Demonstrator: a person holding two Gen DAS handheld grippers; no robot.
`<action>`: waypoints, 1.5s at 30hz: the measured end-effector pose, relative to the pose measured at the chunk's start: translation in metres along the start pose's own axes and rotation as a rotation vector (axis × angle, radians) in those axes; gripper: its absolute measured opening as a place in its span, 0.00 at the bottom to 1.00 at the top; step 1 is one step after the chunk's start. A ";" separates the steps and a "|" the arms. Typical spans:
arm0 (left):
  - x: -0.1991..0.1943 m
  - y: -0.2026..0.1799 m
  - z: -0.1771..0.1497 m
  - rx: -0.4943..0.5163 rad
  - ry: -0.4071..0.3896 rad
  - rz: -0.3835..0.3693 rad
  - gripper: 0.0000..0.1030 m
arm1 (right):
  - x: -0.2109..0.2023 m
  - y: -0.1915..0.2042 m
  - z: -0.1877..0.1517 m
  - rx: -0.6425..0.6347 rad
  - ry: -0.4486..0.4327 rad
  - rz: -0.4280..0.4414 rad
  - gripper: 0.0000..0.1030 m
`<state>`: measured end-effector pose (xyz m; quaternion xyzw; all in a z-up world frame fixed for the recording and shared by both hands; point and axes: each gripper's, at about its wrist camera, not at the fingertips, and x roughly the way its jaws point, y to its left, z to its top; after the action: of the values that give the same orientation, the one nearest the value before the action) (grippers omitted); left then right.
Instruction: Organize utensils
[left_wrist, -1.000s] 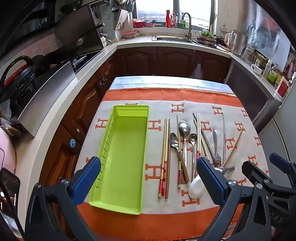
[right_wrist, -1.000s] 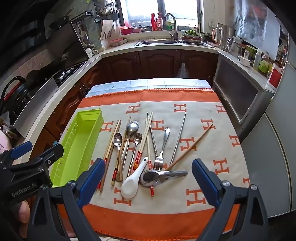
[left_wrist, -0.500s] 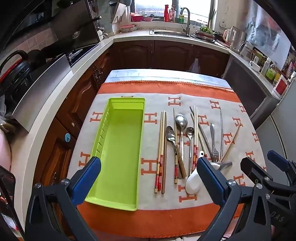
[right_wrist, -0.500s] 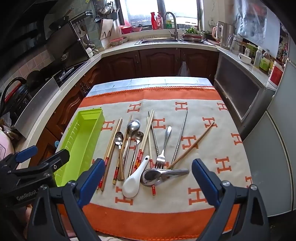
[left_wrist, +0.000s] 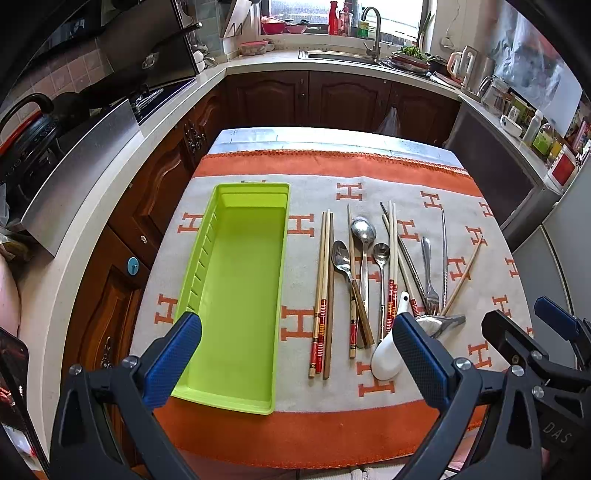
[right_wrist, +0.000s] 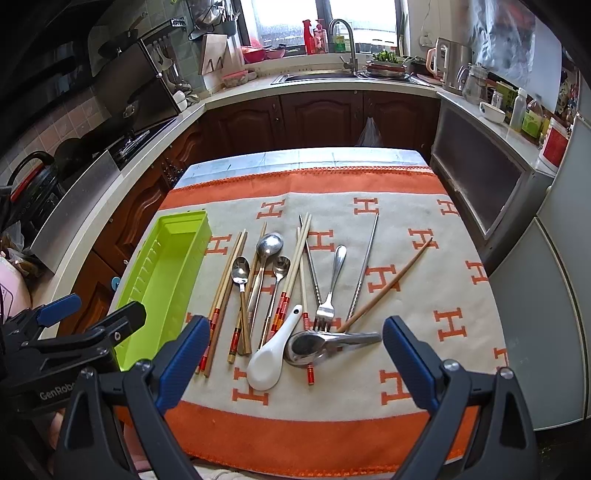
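Note:
An empty lime-green tray (left_wrist: 240, 291) (right_wrist: 166, 273) lies on the left of the orange and beige cloth. To its right lie several utensils: wooden chopsticks (left_wrist: 323, 291) (right_wrist: 225, 291), metal spoons (left_wrist: 364, 236) (right_wrist: 269, 245), a fork (left_wrist: 428, 273) (right_wrist: 330, 288), a white ceramic spoon (left_wrist: 386, 354) (right_wrist: 271, 354), a steel ladle spoon (right_wrist: 325, 343) and metal chopsticks (right_wrist: 365, 269). My left gripper (left_wrist: 295, 354) is open and empty above the near table edge. My right gripper (right_wrist: 295, 354) is open and empty, over the white spoon and ladle.
The table (right_wrist: 303, 158) stands in a kitchen with dark cabinets (right_wrist: 314, 118), a stove at left (left_wrist: 74, 122) and a sink (right_wrist: 317, 75) at the back. A grey appliance (right_wrist: 480, 184) stands close to the table's right side.
Both grippers have drawn back and risen a little, so the table shows smaller. Nothing on the table has moved. Both stay open.

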<state>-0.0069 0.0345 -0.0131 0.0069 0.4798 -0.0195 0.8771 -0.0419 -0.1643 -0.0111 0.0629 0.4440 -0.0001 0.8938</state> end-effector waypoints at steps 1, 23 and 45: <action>0.000 0.000 0.000 0.000 0.000 0.000 0.99 | 0.000 0.000 0.000 -0.001 0.000 -0.001 0.92; 0.002 0.004 -0.003 -0.002 0.004 -0.004 0.99 | 0.001 0.001 -0.001 0.002 0.002 -0.001 0.92; -0.001 0.000 -0.004 0.001 0.007 -0.009 0.99 | 0.000 0.000 -0.001 0.005 0.003 0.002 0.92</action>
<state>-0.0109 0.0350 -0.0144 0.0053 0.4831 -0.0238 0.8752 -0.0426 -0.1642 -0.0121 0.0654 0.4454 -0.0002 0.8929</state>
